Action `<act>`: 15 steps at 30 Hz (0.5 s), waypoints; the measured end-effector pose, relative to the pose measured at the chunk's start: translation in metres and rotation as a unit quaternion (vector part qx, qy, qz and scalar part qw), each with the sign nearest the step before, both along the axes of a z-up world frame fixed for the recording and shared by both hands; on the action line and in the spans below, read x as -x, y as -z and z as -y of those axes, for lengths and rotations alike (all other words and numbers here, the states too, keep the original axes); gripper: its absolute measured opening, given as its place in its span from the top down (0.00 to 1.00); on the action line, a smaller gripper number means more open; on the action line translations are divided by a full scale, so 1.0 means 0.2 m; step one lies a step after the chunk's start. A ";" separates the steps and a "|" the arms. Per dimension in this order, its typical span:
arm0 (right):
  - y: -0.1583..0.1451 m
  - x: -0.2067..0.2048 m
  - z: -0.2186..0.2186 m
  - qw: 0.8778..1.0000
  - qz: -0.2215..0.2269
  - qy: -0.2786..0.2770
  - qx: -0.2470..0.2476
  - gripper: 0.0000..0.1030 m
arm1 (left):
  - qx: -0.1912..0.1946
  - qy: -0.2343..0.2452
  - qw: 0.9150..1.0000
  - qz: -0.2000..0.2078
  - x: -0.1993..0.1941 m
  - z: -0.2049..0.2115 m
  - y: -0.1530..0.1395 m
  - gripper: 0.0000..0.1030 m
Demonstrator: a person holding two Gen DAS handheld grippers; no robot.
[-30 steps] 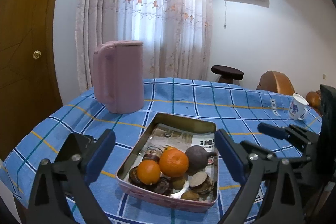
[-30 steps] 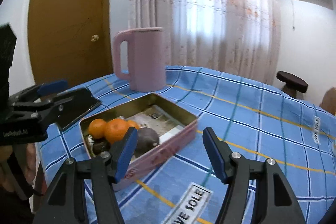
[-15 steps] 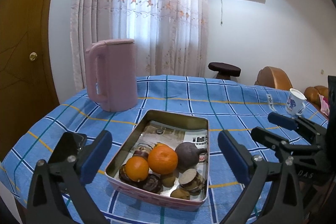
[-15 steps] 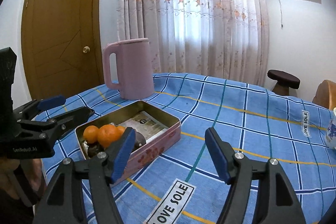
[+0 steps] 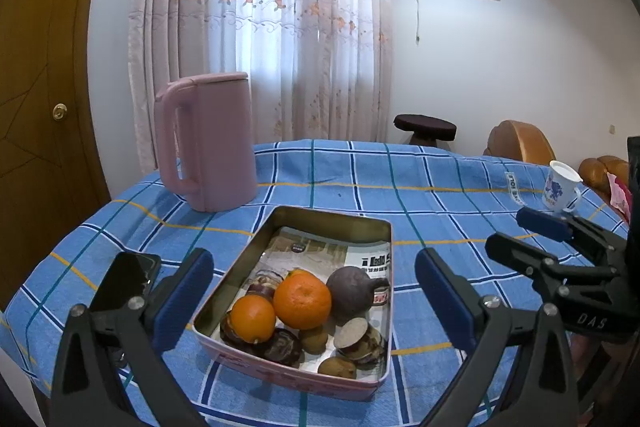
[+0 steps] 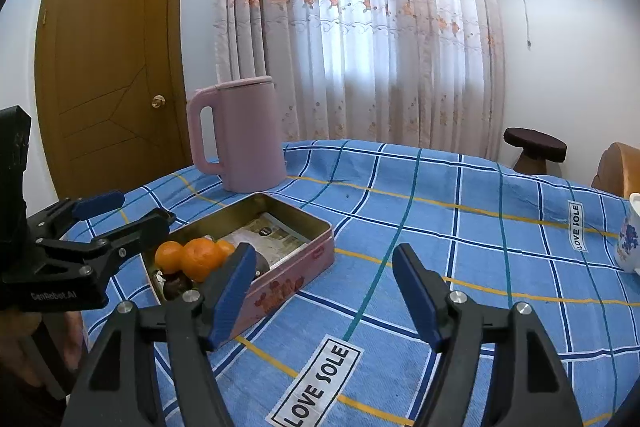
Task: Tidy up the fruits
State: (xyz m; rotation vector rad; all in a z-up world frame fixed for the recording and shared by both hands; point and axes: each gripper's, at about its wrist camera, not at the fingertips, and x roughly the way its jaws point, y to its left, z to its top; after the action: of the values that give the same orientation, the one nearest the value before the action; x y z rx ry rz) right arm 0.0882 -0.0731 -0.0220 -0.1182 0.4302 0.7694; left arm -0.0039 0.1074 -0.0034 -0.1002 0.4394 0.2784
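A pink metal tin [image 5: 362, 227] sits on the blue checked tablecloth. It holds two oranges [image 5: 302, 299], a dark purple fruit [image 5: 350, 291], several brown cut pieces and small brown fruits, all at its near end. The tin also shows in the right wrist view [image 6: 296, 275]. My left gripper [image 5: 312, 301] is open and empty, raised in front of the tin with the fruit between its fingers in view. My right gripper [image 6: 324, 291] is open and empty, to the right of the tin. It shows at the right of the left wrist view [image 5: 532, 235].
A pink kettle [image 5: 208, 143] stands behind the tin at the left. A black phone [image 5: 124, 279] lies left of the tin. A white cup [image 5: 560, 187] stands at the far right. A stool [image 5: 424, 127] and a brown chair [image 5: 520, 147] are beyond the table.
Both grippers have pulled back and risen a little from the tin, so it looks smaller. The fruit has not moved. Both grippers stay open.
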 end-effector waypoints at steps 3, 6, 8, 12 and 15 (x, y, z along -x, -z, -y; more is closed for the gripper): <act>0.01 0.00 0.01 1.000 0.000 0.002 0.000 0.30 | 0.000 0.001 1.000 -0.001 0.00 0.00 0.00 0.00; 0.01 0.00 0.02 1.000 0.002 0.006 0.003 0.30 | -0.002 0.002 1.000 -0.003 -0.01 0.01 0.01 0.00; 0.01 0.00 0.02 1.000 0.004 0.007 0.003 0.30 | -0.004 0.002 1.000 -0.004 -0.01 0.01 0.01 0.00; 0.01 0.00 0.04 1.000 0.006 0.011 0.003 0.29 | -0.007 0.003 1.000 -0.005 -0.01 0.02 0.01 0.00; 0.01 0.00 0.05 1.000 0.007 0.014 0.001 0.29 | -0.008 0.004 1.000 -0.004 -0.01 0.03 0.00 0.00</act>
State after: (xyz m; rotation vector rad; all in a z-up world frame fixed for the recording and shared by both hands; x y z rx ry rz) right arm 0.0881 -0.0836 -0.0234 -0.1202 0.4186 0.7407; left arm -0.0017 0.1020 -0.0039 -0.0823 0.4448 0.2745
